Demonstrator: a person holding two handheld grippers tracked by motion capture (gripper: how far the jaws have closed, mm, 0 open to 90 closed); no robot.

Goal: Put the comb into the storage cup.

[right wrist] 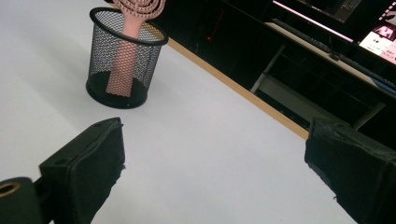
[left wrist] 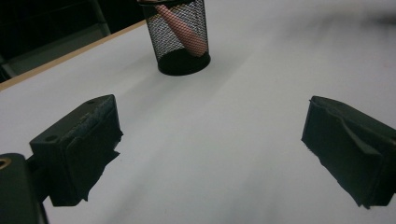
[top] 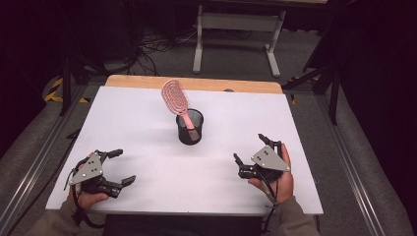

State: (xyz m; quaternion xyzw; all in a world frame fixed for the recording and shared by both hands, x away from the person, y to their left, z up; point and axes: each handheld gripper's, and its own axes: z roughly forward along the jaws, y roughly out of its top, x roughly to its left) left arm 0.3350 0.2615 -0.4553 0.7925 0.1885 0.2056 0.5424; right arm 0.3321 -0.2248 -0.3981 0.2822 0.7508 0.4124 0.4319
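Left tongs [top: 122, 167] wide, empty; right tongs [top: 252, 147] wide, empty; hairbrush [top: 177, 101] in mesh cup [top: 190, 129]

Light fell brightly on my white rectangular tabletop [top: 147, 118] while the room around it stayed dim. The black wire-mesh cup [top: 189, 127] cast a soft shadow. The left gripper view blurred at its far edge; my black jaws looked soft.

Pink hairbrush [top: 175, 97] with looped ridges, black mesh cup [top: 190, 127], white table [top: 147, 128] with wooden edge.
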